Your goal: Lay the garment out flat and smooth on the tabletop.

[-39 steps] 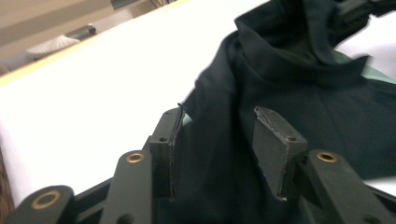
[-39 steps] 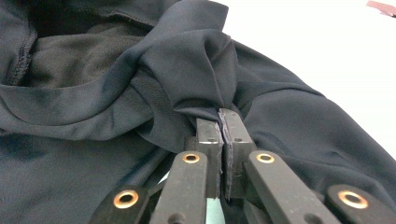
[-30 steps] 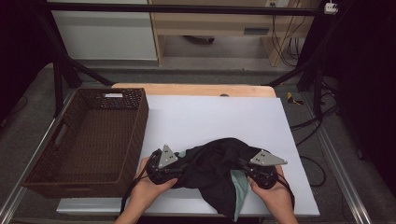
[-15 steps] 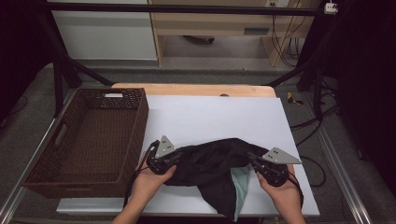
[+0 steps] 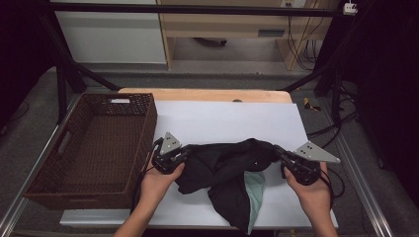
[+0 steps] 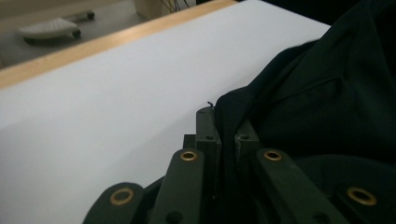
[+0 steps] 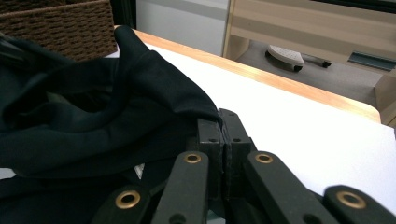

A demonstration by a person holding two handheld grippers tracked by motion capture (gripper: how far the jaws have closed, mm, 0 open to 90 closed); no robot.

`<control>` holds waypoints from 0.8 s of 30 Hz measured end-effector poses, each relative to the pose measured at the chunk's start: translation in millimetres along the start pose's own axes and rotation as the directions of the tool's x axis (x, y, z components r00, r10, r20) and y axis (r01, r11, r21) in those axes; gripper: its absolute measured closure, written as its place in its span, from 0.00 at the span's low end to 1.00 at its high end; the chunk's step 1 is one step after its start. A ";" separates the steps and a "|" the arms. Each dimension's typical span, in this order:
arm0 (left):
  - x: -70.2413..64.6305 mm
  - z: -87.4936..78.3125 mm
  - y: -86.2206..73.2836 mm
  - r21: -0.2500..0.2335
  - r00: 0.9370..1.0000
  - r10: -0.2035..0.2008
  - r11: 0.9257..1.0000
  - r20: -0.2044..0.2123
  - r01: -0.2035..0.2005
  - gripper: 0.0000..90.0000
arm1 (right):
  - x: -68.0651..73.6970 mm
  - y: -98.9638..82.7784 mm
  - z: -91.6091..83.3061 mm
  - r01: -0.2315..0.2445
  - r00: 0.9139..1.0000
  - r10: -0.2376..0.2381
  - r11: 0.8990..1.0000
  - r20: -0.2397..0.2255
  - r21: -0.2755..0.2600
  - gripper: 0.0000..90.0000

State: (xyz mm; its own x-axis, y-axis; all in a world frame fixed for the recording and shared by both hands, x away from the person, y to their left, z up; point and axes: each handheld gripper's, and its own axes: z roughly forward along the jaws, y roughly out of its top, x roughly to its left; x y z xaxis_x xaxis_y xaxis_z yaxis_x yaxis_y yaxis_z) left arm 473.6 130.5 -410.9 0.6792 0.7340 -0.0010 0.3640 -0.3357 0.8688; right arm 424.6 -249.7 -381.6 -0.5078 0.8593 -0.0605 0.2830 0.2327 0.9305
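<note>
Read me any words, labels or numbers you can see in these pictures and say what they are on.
None can be read. The black garment has a small pale tag in the right gripper view, too small to read. The basket, the table and the plates on both grippers bear no writing.

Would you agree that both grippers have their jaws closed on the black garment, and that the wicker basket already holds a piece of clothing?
Not quite: the wicker basket holds no clothing; the high view shows its bare woven floor. The rest stands: the left gripper and the right gripper each have their jaws closed on an edge of the black garment.
</note>
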 end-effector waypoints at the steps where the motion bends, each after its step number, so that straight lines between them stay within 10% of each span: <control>1: 0.3 1.6 -1.2 0.005 1.000 -0.005 1.000 0.004 0.005 0.94 | 1.1 1.1 0.4 0.003 1.000 -0.003 1.000 -0.003 0.003 0.99; 13: -10.4 -26.9 9.5 -0.086 0.996 0.071 0.993 -0.057 -0.076 0.73 | 5.7 -6.3 5.1 0.007 1.000 -0.006 1.000 -0.014 0.026 0.99; 24: -16.9 10.6 -1.8 0.040 0.986 0.165 0.986 0.004 -0.165 0.64 | 9.5 -10.2 9.7 0.003 1.000 -0.002 0.999 -0.030 0.036 0.99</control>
State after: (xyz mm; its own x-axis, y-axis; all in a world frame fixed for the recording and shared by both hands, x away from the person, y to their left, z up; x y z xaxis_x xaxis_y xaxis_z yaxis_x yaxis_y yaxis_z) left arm 468.2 112.5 -417.7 0.7323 0.6664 0.1401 0.2725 -0.4753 0.8365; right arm 424.8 -239.5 -395.2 -0.5329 0.8446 -0.0514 0.3108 0.2519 0.9165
